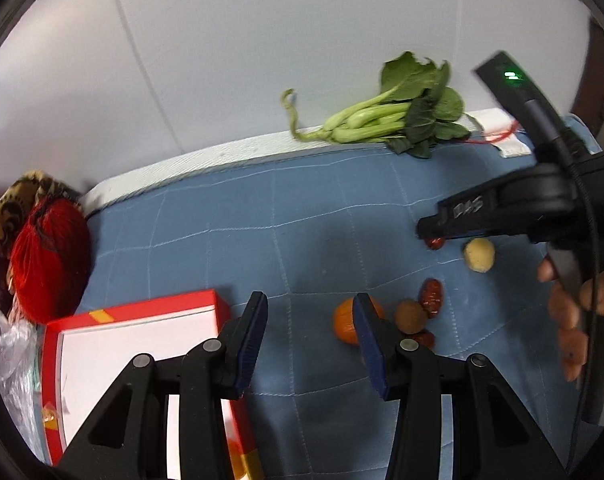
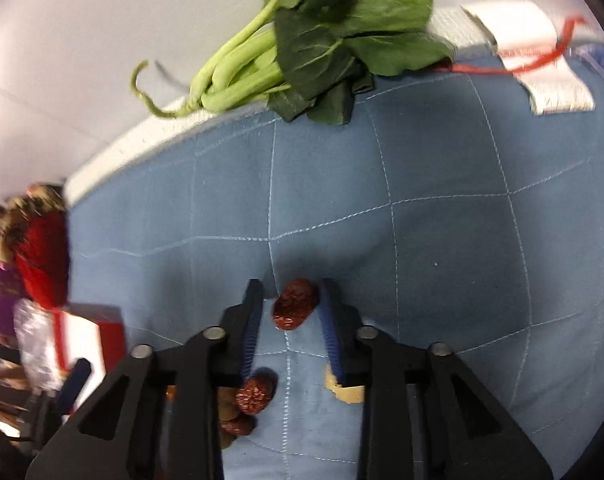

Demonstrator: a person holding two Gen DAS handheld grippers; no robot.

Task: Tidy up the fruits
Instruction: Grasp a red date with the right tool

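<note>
Loose fruit lies on a blue quilted cloth (image 1: 221, 248): an orange (image 1: 342, 322), a brown round fruit (image 1: 410, 316), two red dates (image 1: 432, 296) beside it, and a pale yellow round fruit (image 1: 479, 255). My left gripper (image 1: 310, 298) hangs open above the cloth with nothing between its fingers; the orange sits just behind its right finger. In the right wrist view my right gripper (image 2: 291, 284) points down, shut on a red date (image 2: 295, 304) that rests on the cloth. The left wrist view shows that gripper (image 1: 430, 234) with the same date (image 1: 435, 243) at its tip.
A red box with a white inside (image 1: 133, 344) stands at the lower left. Bok choy (image 1: 394, 116) lies on the far white edge by the wall. A red mesh bag (image 1: 49, 256) and a plastic bag (image 1: 5, 344) sit at the left. A hand (image 1: 574, 300) holds the right gripper.
</note>
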